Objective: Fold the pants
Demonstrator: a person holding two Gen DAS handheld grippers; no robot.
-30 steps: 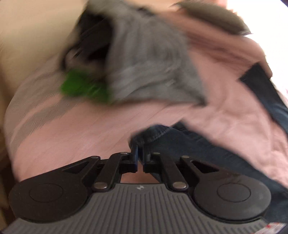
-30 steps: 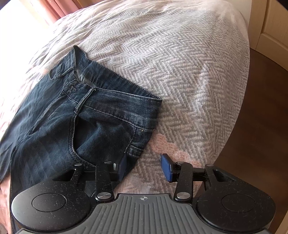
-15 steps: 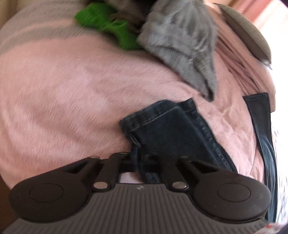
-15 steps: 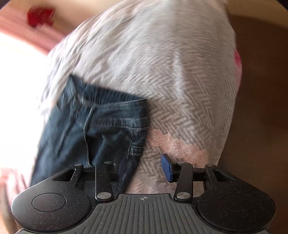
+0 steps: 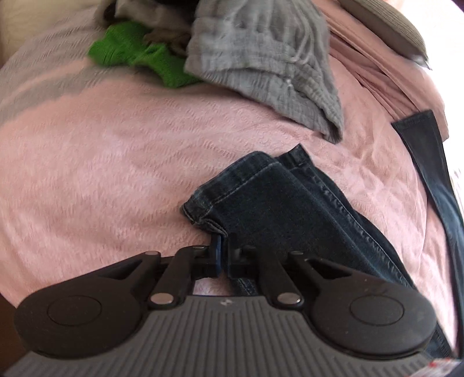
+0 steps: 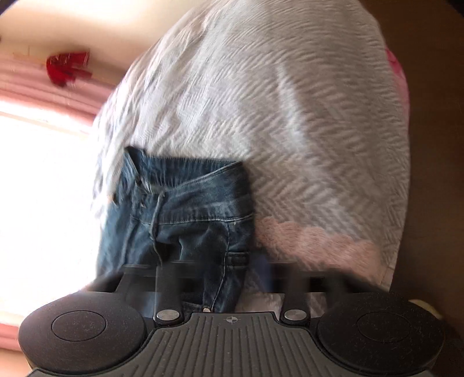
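Dark blue jeans lie on the bed. In the left wrist view one leg end (image 5: pixel 290 208) rests on the pink cover, and my left gripper (image 5: pixel 224 255) is shut on its hem corner. The other leg (image 5: pixel 429 162) runs along the right edge. In the right wrist view the waistband end (image 6: pixel 188 208) lies in front of my right gripper (image 6: pixel 232 275). Its jaws are closing and smeared by motion, with the waistband's side edge between them.
A grey garment (image 5: pixel 261 58) and a green one (image 5: pixel 130 49) are piled behind the leg end, with a grey cushion (image 5: pixel 385 26) at the back right. The herringbone bedspread (image 6: pixel 261 101) drops to a wooden floor (image 6: pixel 435 145) on the right. Bright window light fills the left.
The right jaws went from wide apart to closed around the waistband edge, and that gripper rolled. The left gripper sank towards the bed, still holding the hem.
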